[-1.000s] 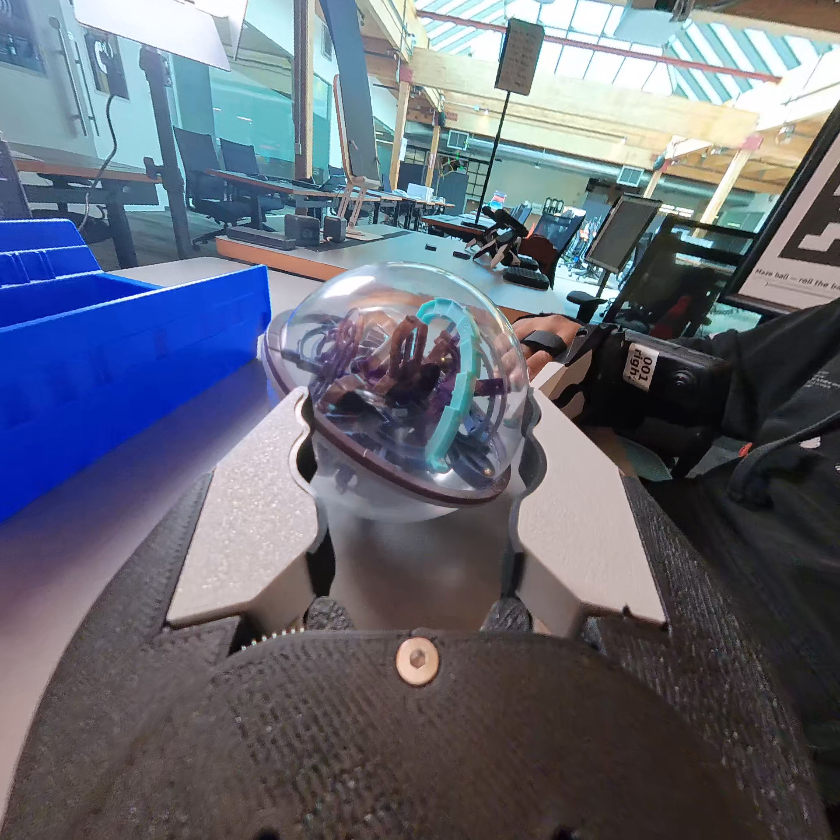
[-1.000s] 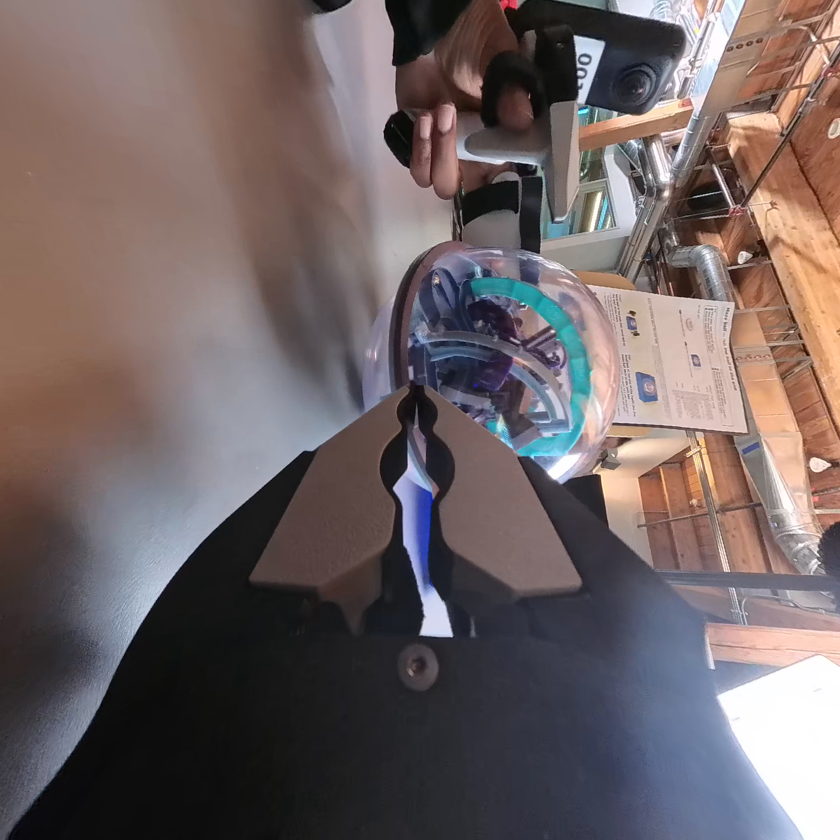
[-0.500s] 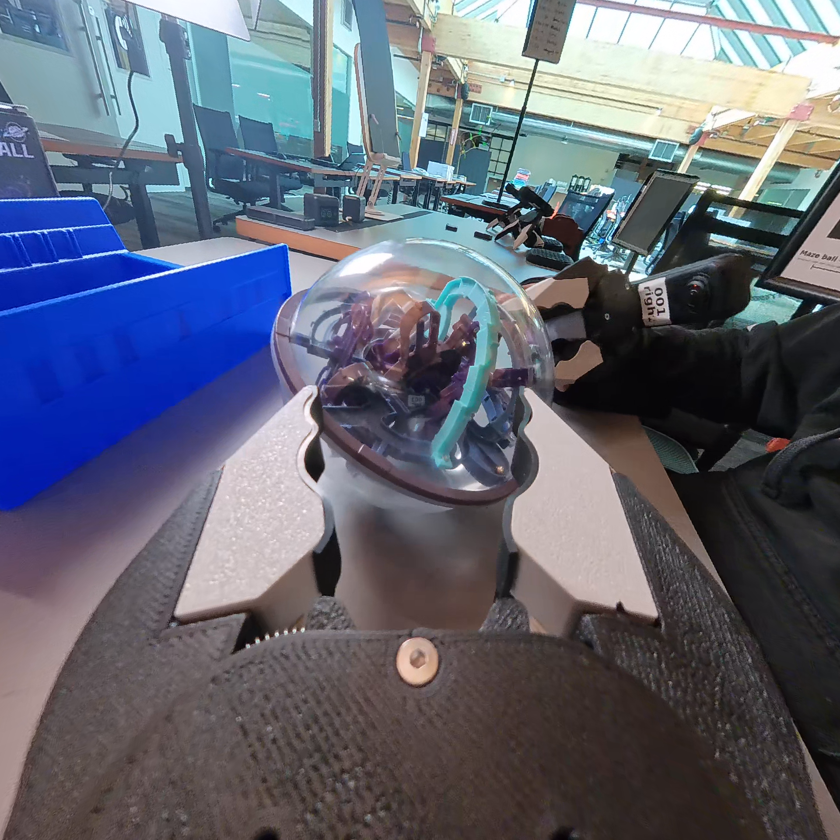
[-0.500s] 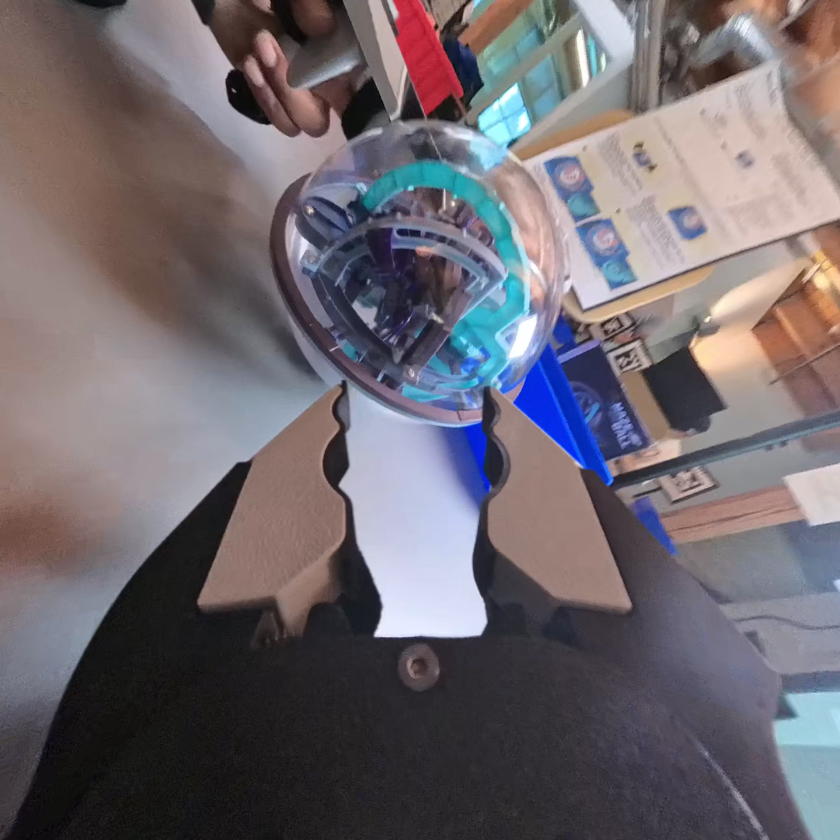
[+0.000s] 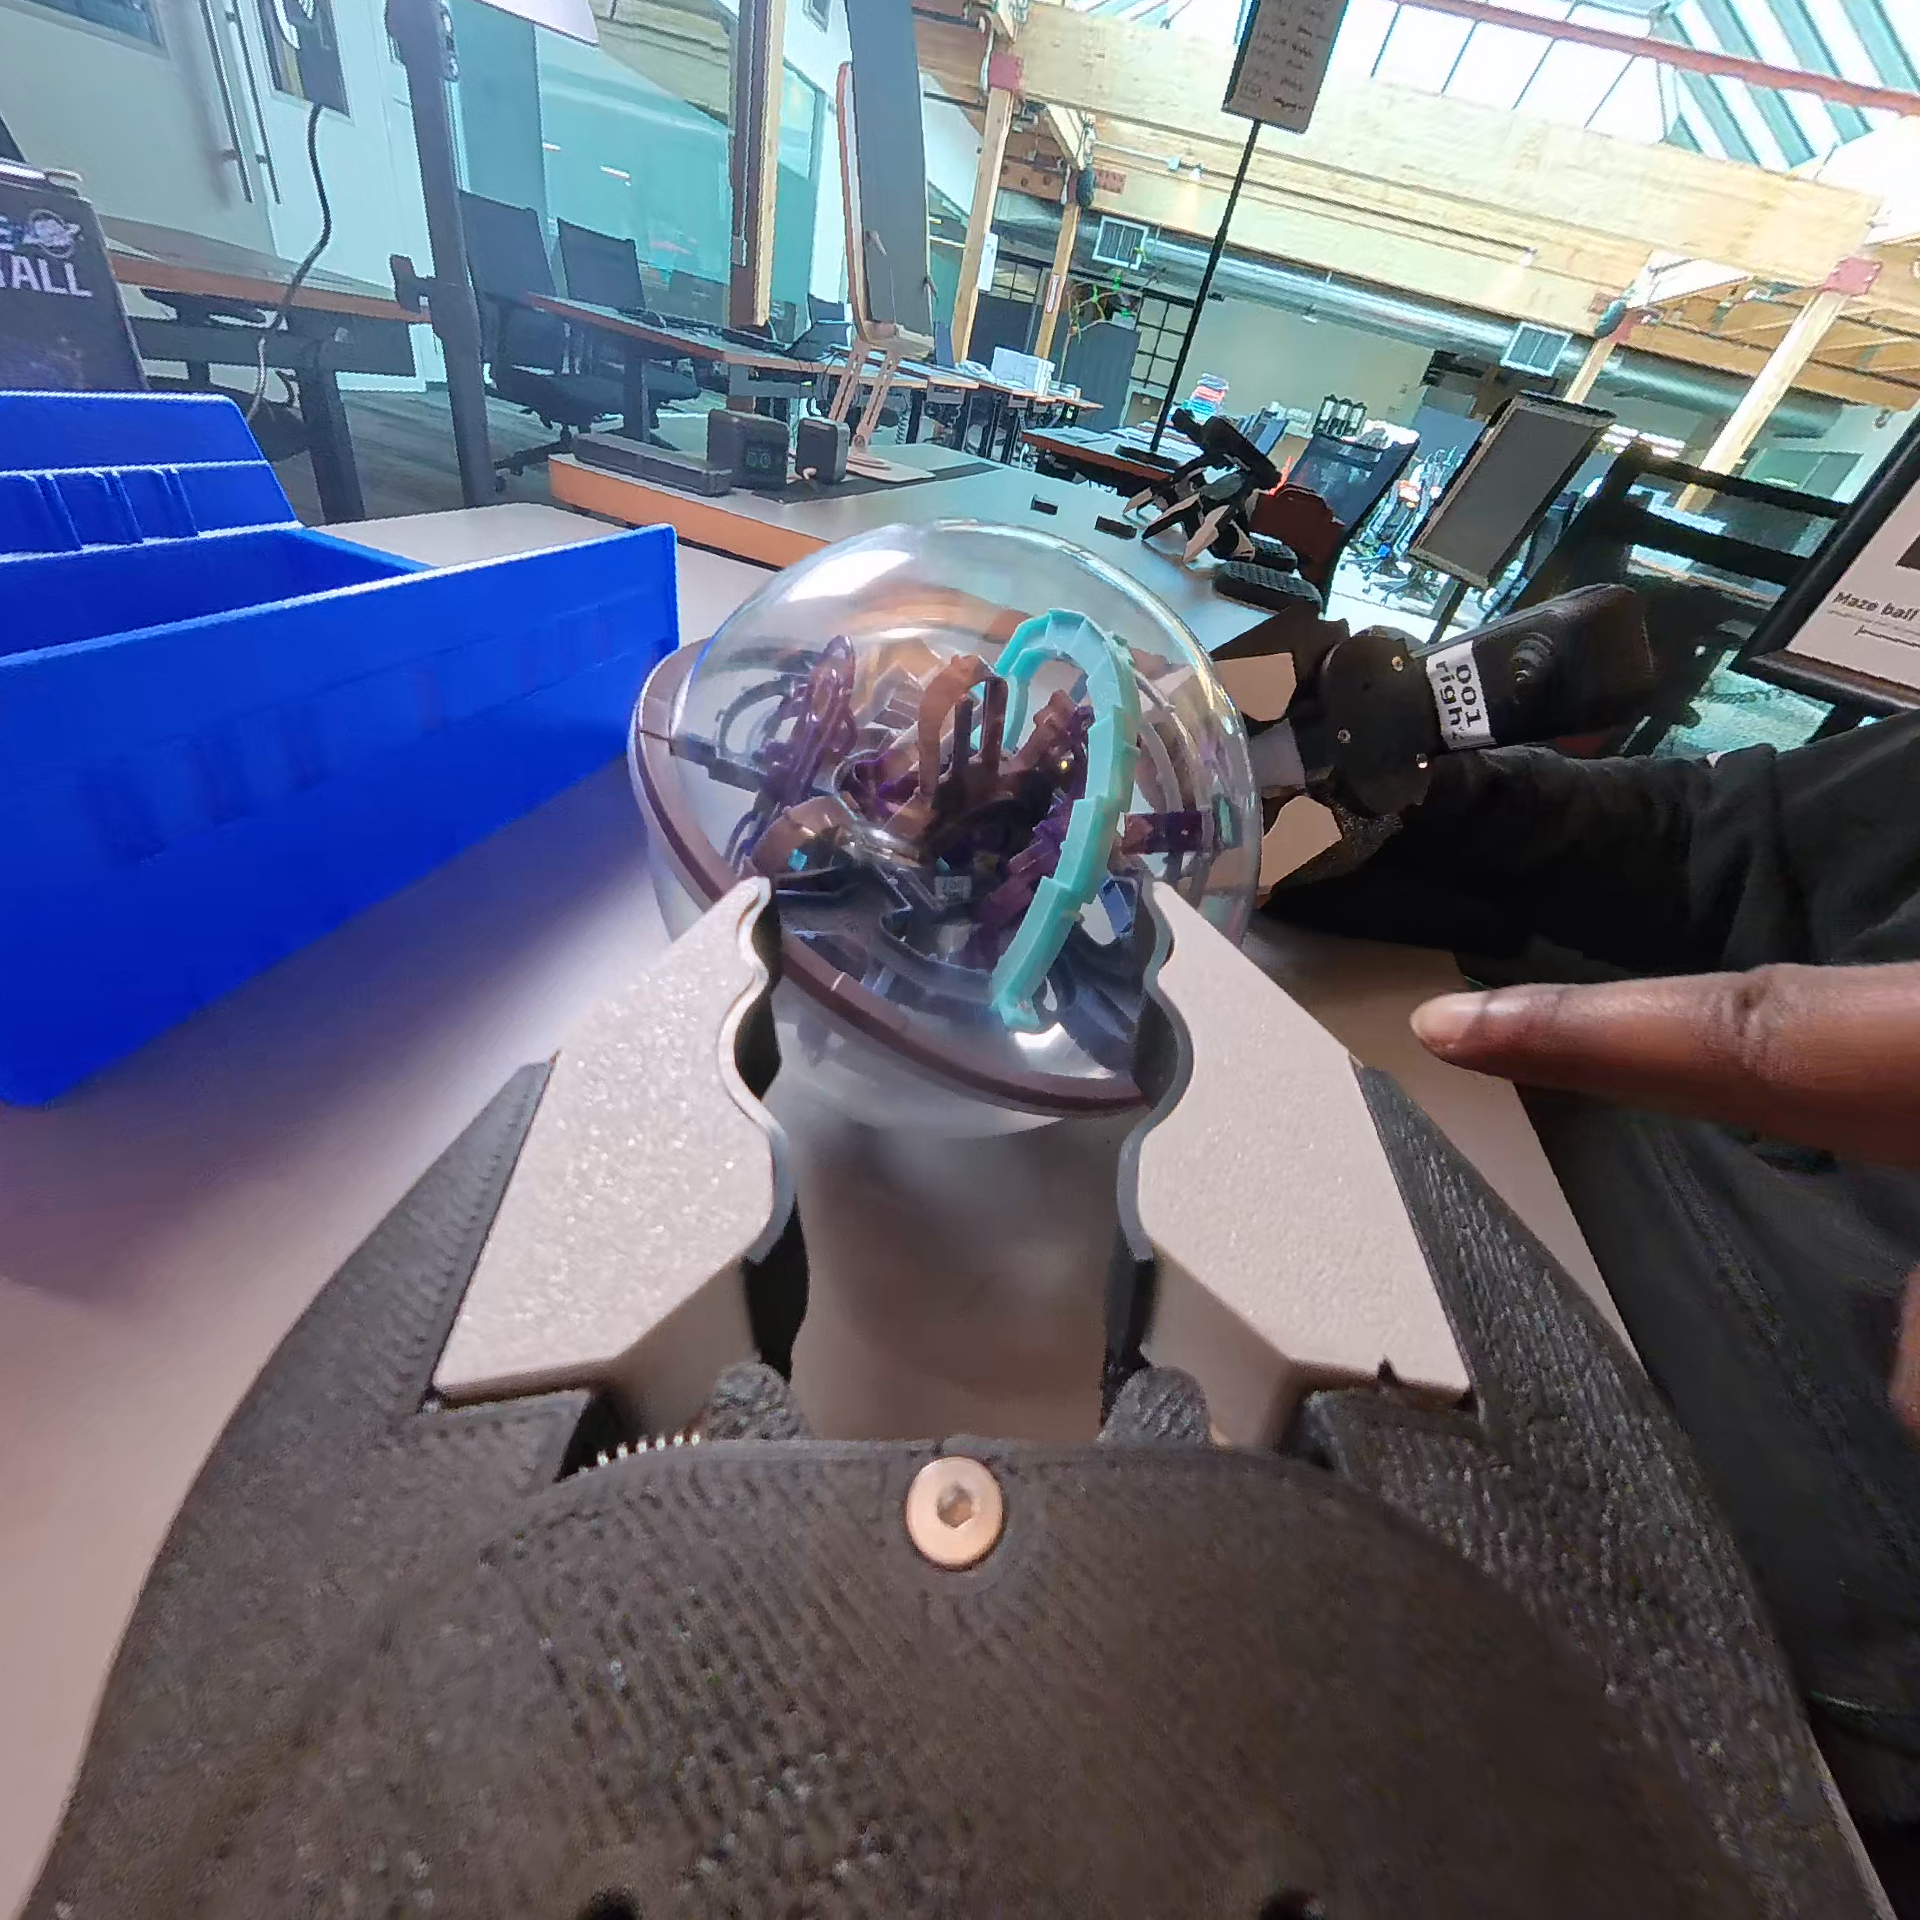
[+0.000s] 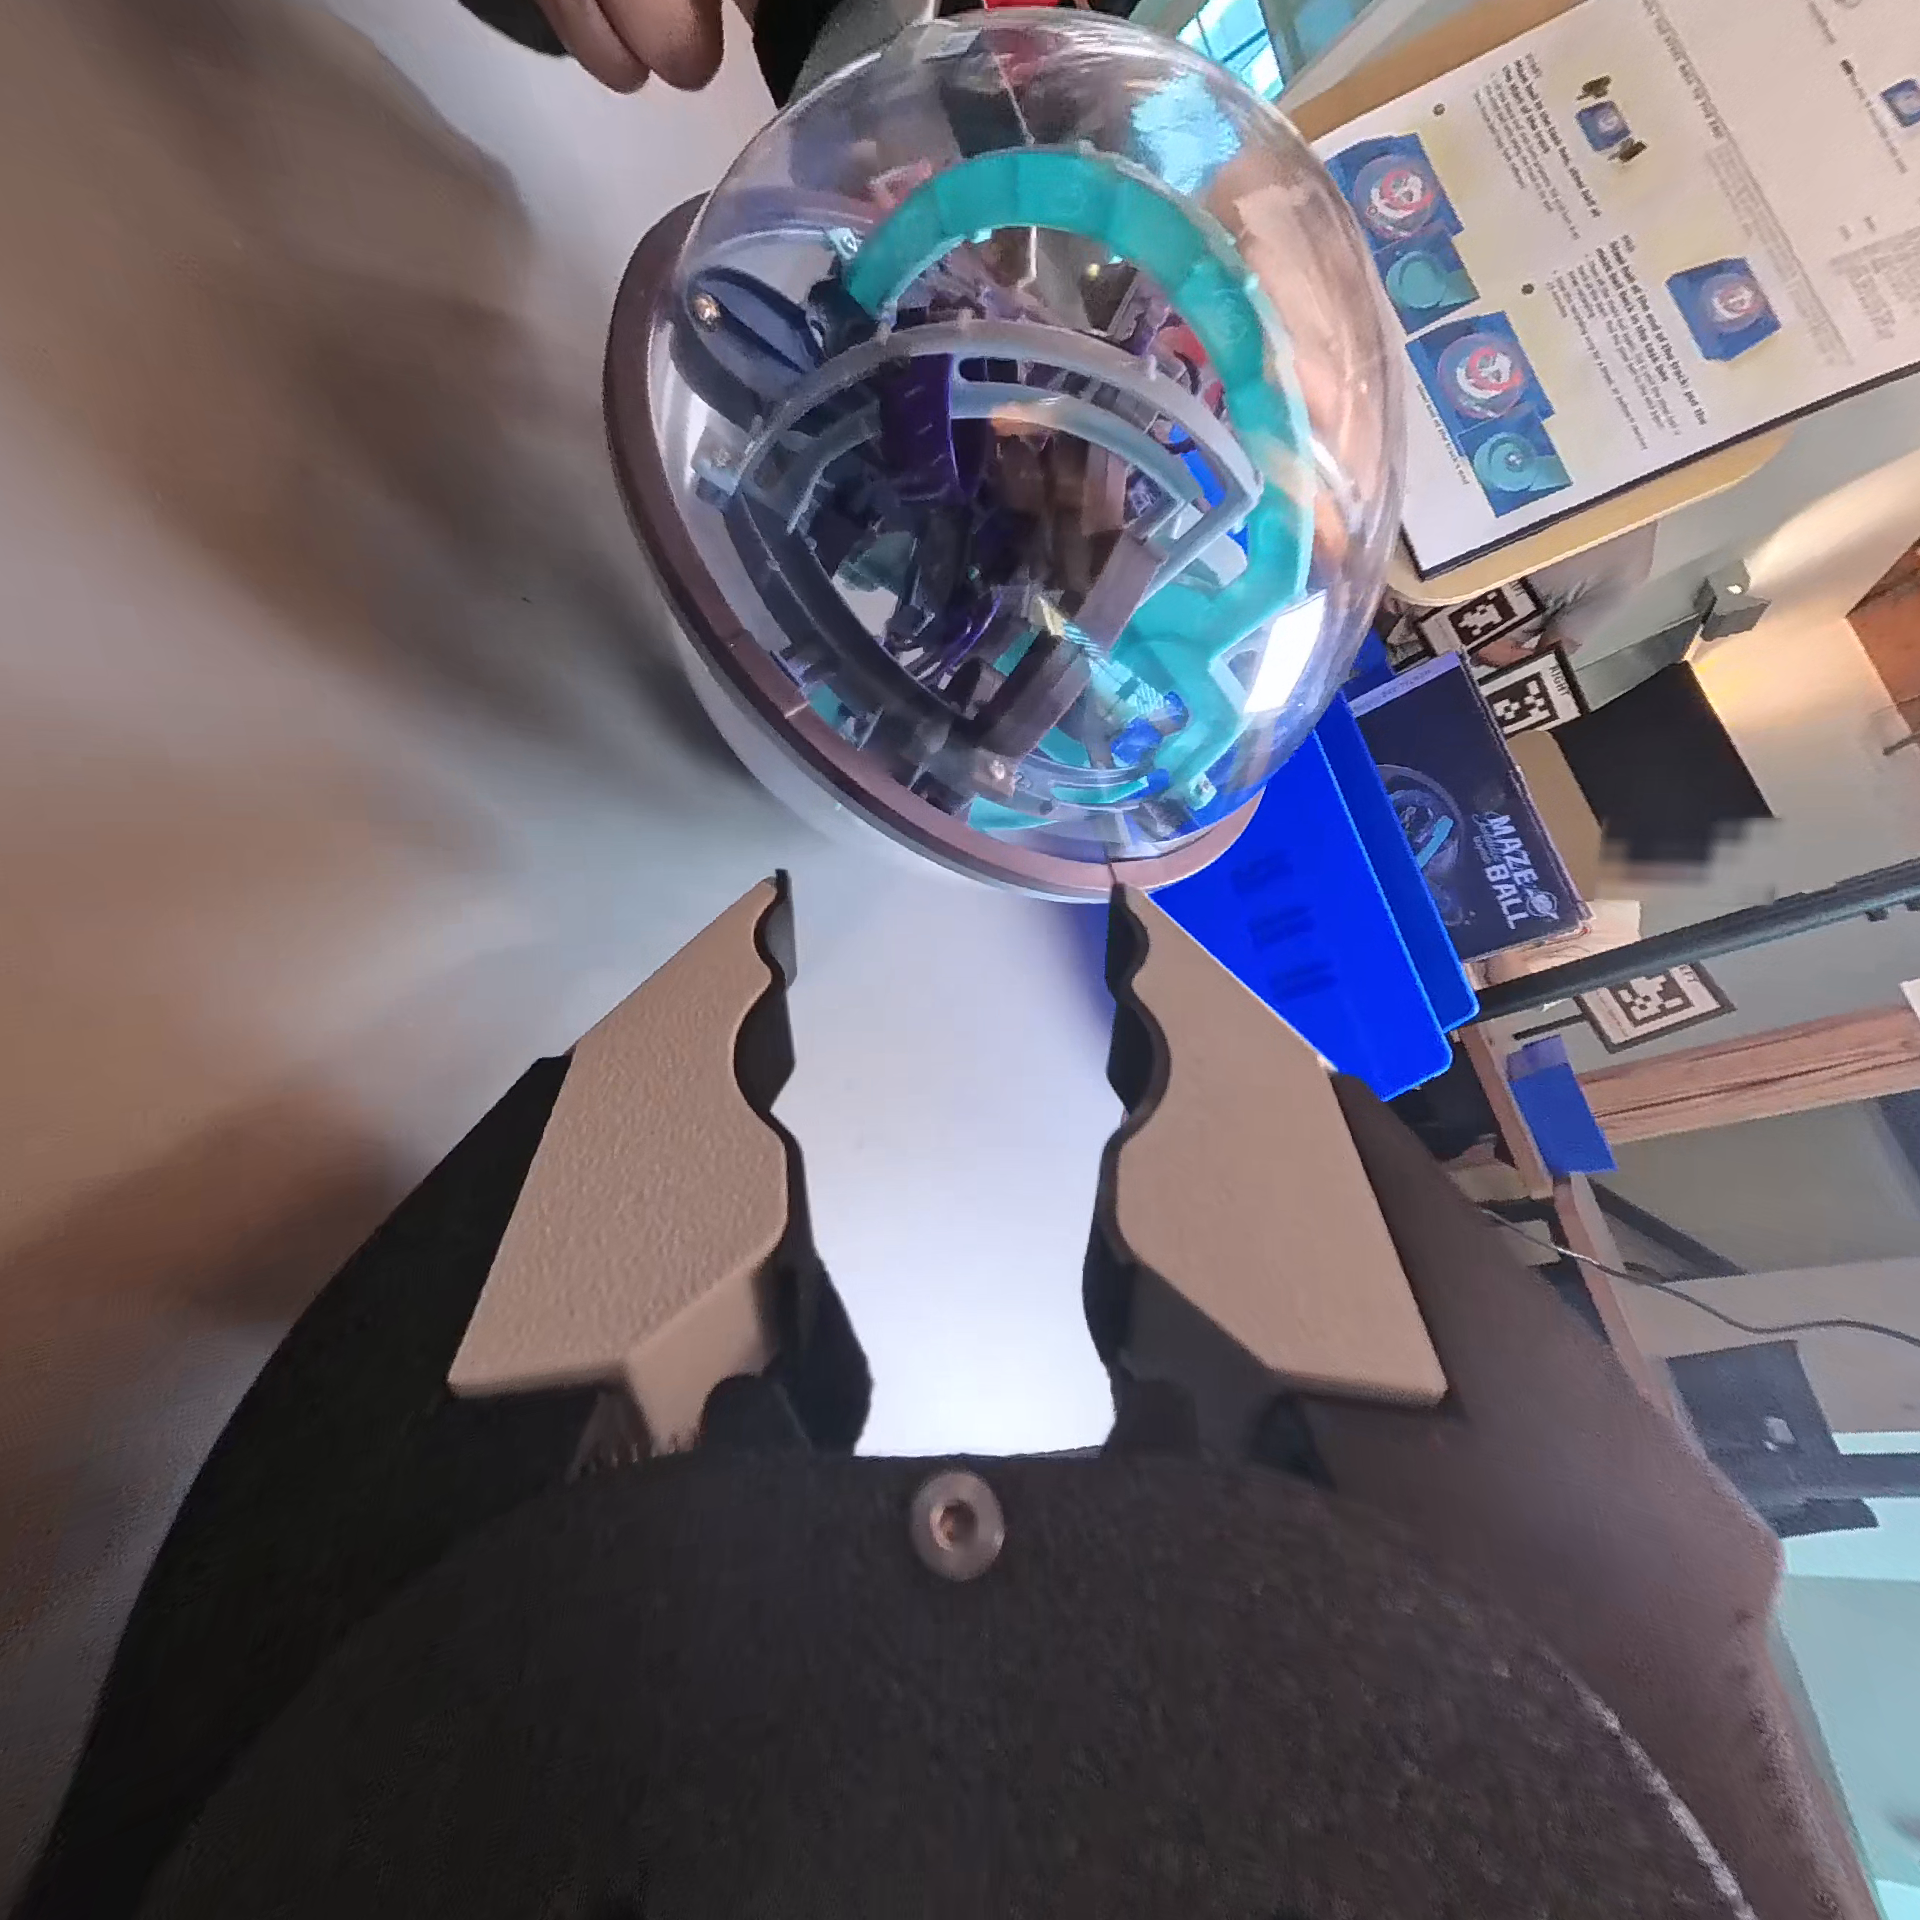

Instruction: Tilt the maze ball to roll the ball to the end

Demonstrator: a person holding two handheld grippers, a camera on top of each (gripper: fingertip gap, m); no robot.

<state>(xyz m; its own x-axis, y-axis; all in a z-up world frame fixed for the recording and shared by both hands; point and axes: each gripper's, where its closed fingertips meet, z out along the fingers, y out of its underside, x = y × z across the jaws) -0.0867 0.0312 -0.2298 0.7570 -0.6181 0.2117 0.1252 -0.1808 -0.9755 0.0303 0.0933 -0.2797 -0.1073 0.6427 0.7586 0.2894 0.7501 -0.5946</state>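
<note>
From the left wrist view, my left tool (image 5: 961,914) is clamped on the maze ball (image 5: 940,821) at its brown rim and holds it tilted just above the grey desk (image 5: 208,1247), with a blue bin (image 5: 312,727) to the left and an open office of desks and monitors far behind, so I'd say we're mid-tilt. Over on the right wrist view, my right tool (image 6: 945,899) is spread open with its tips just short of the rim, a poster board (image 6: 1662,260) far right; next I'd tilt gently, since I can't spot the little ball inside.
</note>
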